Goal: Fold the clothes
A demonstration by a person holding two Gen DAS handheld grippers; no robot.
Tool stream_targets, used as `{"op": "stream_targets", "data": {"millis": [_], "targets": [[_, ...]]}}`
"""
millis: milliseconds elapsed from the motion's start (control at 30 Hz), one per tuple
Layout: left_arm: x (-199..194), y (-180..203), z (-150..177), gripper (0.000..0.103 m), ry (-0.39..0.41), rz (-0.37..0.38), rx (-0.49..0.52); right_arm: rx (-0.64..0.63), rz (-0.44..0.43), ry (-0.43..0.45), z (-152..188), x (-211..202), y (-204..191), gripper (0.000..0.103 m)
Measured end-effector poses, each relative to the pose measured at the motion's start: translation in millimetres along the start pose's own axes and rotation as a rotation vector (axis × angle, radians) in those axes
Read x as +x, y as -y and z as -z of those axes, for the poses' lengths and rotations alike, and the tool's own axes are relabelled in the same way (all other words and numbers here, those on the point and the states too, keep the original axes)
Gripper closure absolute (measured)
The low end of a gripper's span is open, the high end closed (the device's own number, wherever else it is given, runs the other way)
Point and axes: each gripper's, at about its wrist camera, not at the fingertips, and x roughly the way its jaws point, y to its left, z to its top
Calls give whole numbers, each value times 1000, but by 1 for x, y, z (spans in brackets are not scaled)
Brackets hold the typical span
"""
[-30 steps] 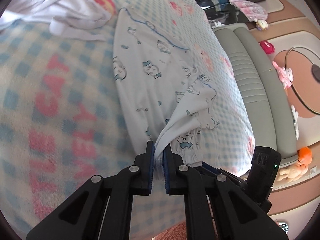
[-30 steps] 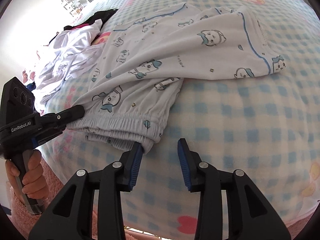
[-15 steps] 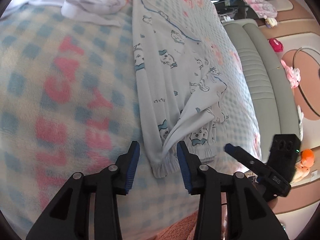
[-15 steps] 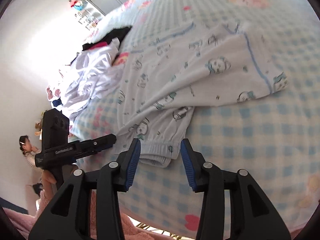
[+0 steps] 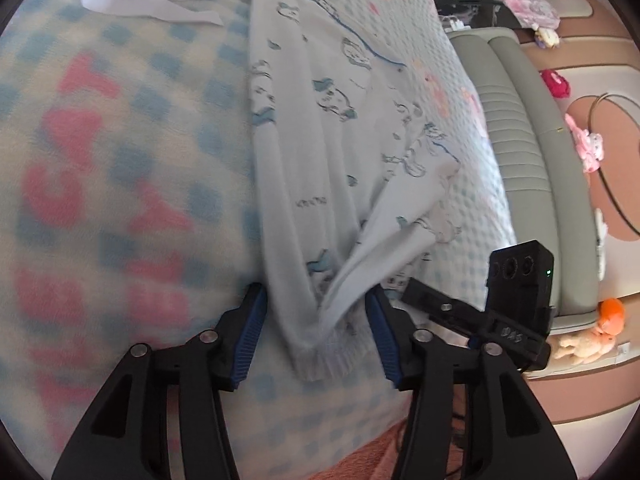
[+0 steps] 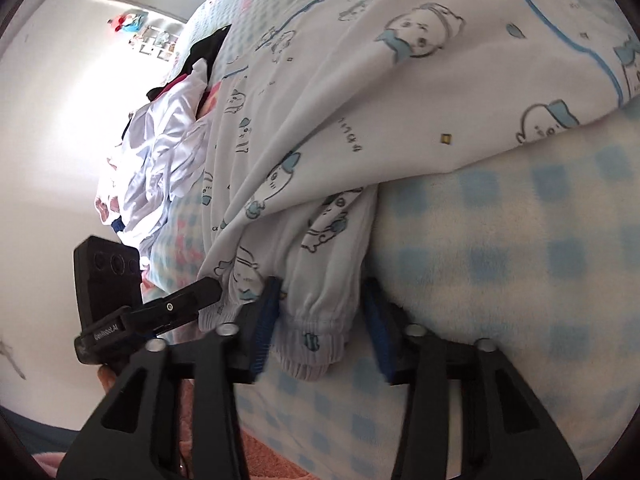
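A pale blue pyjama garment (image 5: 320, 152) printed with cartoon animals lies folded lengthwise on the checked bed blanket (image 5: 120, 160). Its elastic hem sits at the near edge of the bed. My left gripper (image 5: 316, 336) is open, and a raised fold of the hem stands between its blue pads without being pressed. In the right wrist view, the right gripper (image 6: 320, 322) straddles the other end of the gathered hem of the pyjama garment (image 6: 360, 120). Its jaws are closing, and the pads are not pressing the cloth. Each gripper's black finger (image 5: 436, 306) (image 6: 188, 300) shows in the other's view.
A heap of white clothes (image 6: 168, 140) and a black garment (image 6: 208, 46) lie at the far end of the bed. A grey padded bench (image 5: 528, 160) runs along the bed's right side. Soft toys (image 5: 588, 148) lie on the floor beyond it. A pink-orange sleeve (image 5: 380, 452) is at the bottom.
My left gripper has let go of the fold it pinched and now stands open around it. The right gripper has dropped closer to the hem, and its jaws have narrowed around it.
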Motion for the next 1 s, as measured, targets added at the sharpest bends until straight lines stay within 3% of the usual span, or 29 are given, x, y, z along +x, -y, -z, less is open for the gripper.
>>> {"op": "stream_targets", "data": {"millis": [133,200,267,367,667,833,1000], "targets": [[5,11,4,59,-17,16,51,-45,37,18,4,2,-8,76],[10,6,0,78,-20,-35,23,-14,28,18,3,6,-4,75],[8,2,-1,82,-15,-26,-3,-2,24,20,5,7,-2,78],[-3,18,6,86,8,-12,60,-39,34,47,12,-6,-13,87],[-19,40,21,87,-3,-36,134,-65,20,97,43,-38,-32,88],[-18,23,40,87,-27,-50,110,-54,34,69,66,-34,-31,88],[-16,3,48,78,-55,-68,80,-45,85,31,73,-27,-22,85]]}}
